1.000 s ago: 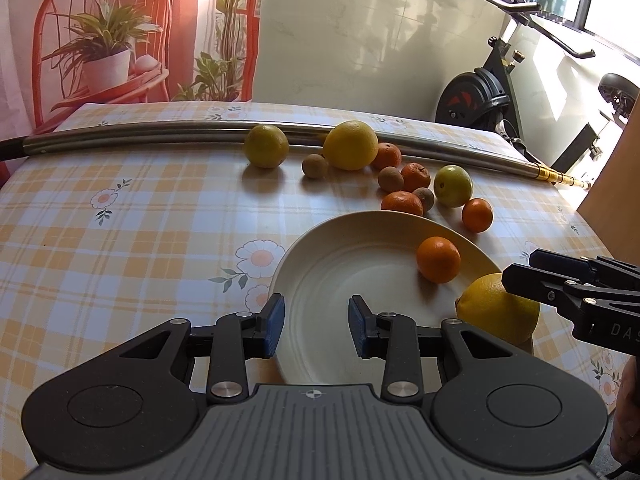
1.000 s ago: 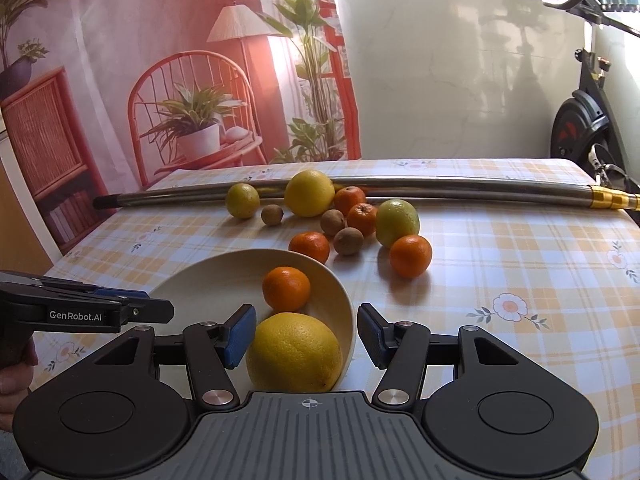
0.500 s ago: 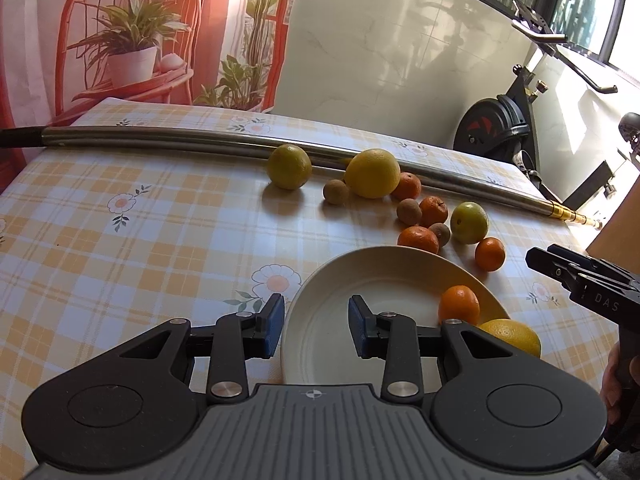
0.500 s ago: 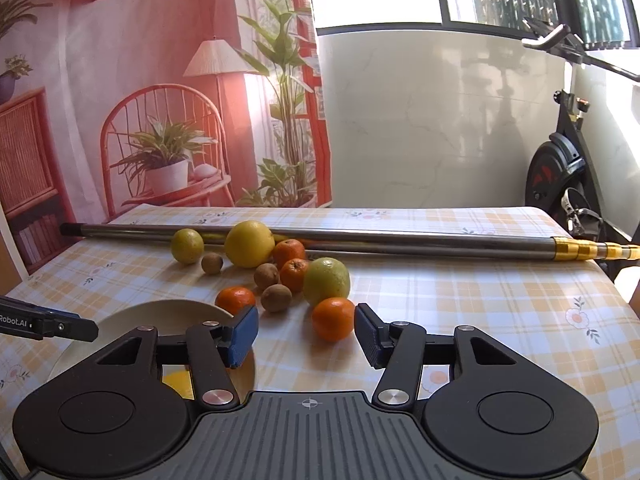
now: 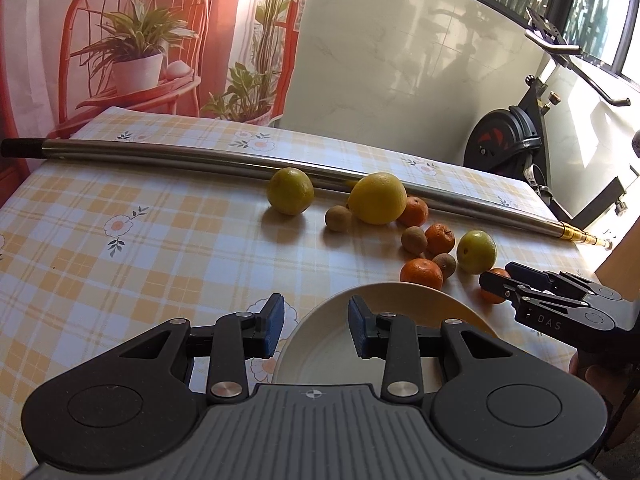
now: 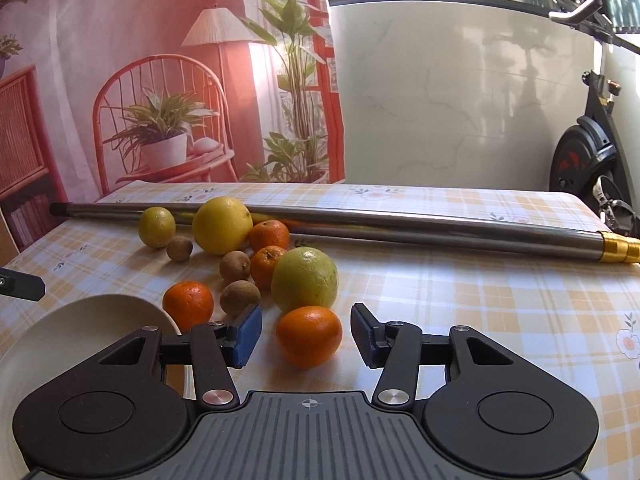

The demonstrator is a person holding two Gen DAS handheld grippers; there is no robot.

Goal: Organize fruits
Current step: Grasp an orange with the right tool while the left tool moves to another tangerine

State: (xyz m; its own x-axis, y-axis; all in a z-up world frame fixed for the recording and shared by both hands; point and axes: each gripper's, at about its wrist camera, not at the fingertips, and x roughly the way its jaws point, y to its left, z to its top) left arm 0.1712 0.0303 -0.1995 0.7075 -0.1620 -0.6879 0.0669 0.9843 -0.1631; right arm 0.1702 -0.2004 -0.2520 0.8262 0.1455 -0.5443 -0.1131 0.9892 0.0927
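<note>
Fruits lie in a loose cluster near the pipe (image 6: pixel 360 226), just right of the plate (image 6: pixel 80 320); the step in hand, as I judge it, is picking the nearest tangerine (image 6: pixel 309 336) for that plate.

Your left gripper (image 5: pixel 316 330) hangs over the plate's near rim, jaws narrow, with nothing between them. It is idle; no fault noted.

Your right gripper (image 6: pixel 306 338) brackets the tangerine. Its jaws are closing, the fruit sits between the pads, and gaps show on both sides, so there is no grip yet. Next move: finish closing squarely across the widest part, then lift and carry left to the plate.

Surroundings, left to right:
- small lemon (image 6: pixel 157 227) and a kiwi (image 6: pixel 179 249), well clear;
- big lemon (image 6: pixel 222 225), touching a tangerine behind;
- orange (image 6: pixel 188 306) at the plate's edge, on your carry path; lift over it;
- kiwi (image 6: pixel 240 298) just beside your left pad; watch for a nudge;
- green citrus (image 6: pixel 305 279) directly behind the target, possibly touching it.

Round fruit may roll if pinched off-centre.
</note>
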